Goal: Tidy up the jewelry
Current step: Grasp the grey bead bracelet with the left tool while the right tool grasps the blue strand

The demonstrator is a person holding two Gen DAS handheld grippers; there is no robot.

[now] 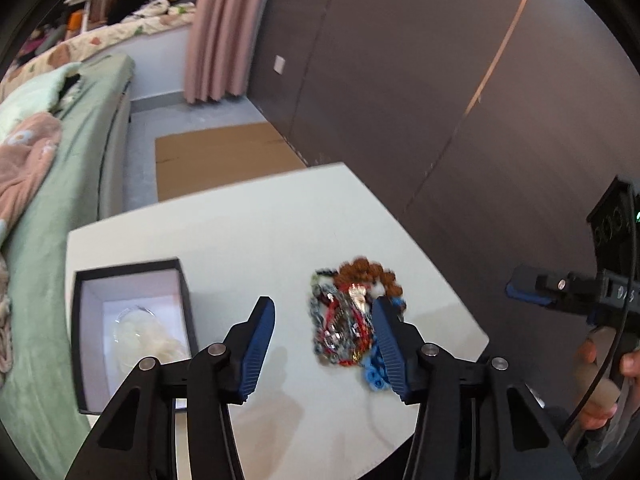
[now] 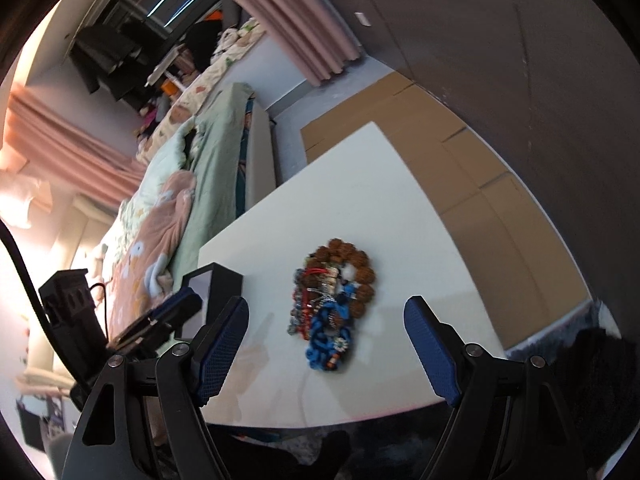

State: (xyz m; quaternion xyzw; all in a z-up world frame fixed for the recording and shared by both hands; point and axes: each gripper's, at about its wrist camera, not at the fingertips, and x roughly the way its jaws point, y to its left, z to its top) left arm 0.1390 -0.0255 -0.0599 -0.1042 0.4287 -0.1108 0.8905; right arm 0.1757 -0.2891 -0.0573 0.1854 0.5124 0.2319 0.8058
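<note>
A pile of jewelry (image 1: 352,312) lies on the white table (image 1: 248,224): brown bead bracelet, red and silver chains, blue beads. It also shows in the right wrist view (image 2: 332,304). A black box (image 1: 132,332) with a white lining stands open at the left, with a pale clear item inside; its corner shows in the right wrist view (image 2: 216,284). My left gripper (image 1: 324,304) is open above the table, its right finger over the pile's right edge. My right gripper (image 2: 324,308) is open and empty, held above the table's near edge before the pile.
A bed with green and pink bedding (image 1: 48,184) runs along the table's left side. Flat cardboard (image 1: 216,160) lies on the floor beyond the table. A dark wall (image 1: 440,80) stands to the right. Pink curtains (image 1: 224,28) hang at the back.
</note>
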